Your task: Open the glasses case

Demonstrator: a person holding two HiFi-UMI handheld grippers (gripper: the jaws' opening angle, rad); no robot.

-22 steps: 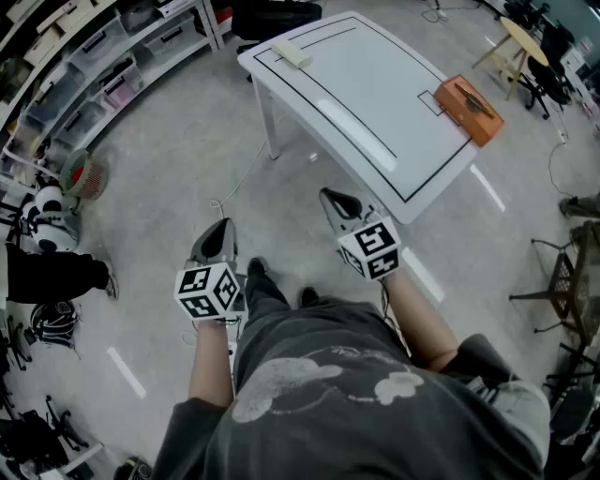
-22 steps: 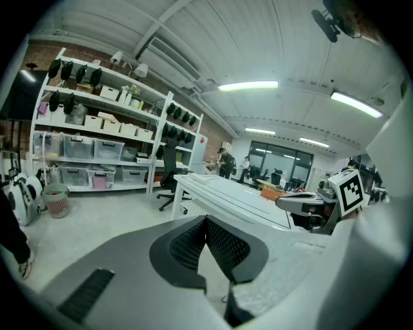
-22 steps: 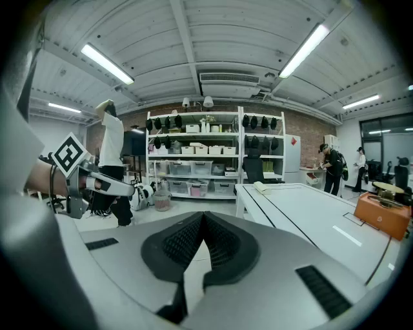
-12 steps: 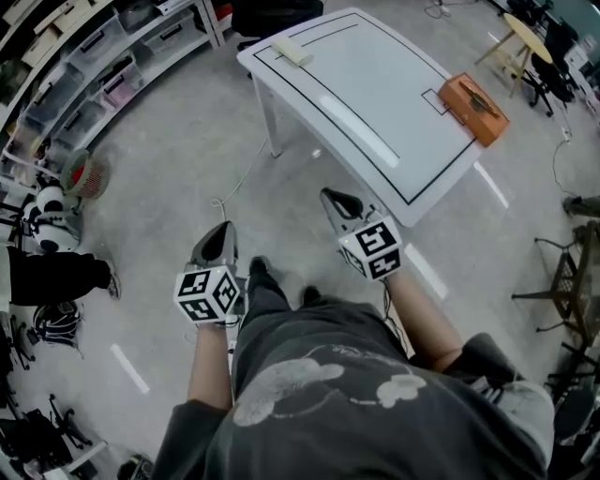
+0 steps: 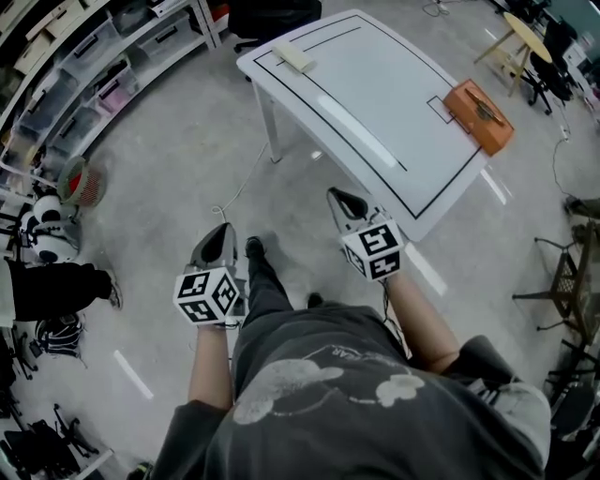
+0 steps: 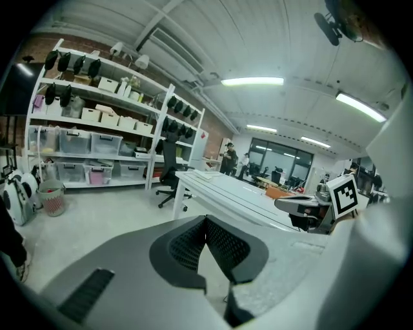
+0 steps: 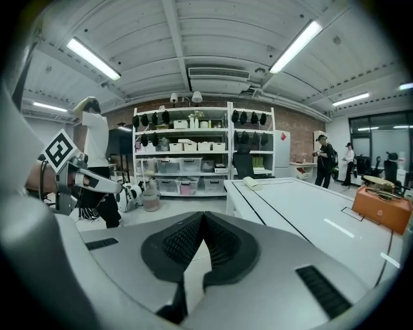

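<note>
A white table [image 5: 375, 94] stands ahead of me on the grey floor. An orange box-like case [image 5: 479, 114] with a dark thing on its lid lies at the table's right end, and shows as the orange case [image 7: 381, 207] in the right gripper view. A pale cream oblong case [image 5: 292, 56] lies at the far left end. My left gripper [image 5: 217, 239] and right gripper [image 5: 339, 202] hang in the air short of the table, over the floor. Both are shut and hold nothing, their ribbed pads meeting at the tips. Neither touches anything.
Shelves with plastic bins [image 5: 94, 75] line the left wall, with a black office chair [image 5: 272, 17] beyond the table. A round wooden stool [image 5: 520, 37] stands at the back right, a dark metal rack [image 5: 572, 281] at the right. A cable [image 5: 239, 183] trails under the table.
One of the person's feet has stepped forward toward the table and the view has shifted slightly. Both grippers keep about the same place in the view, still shut.
</note>
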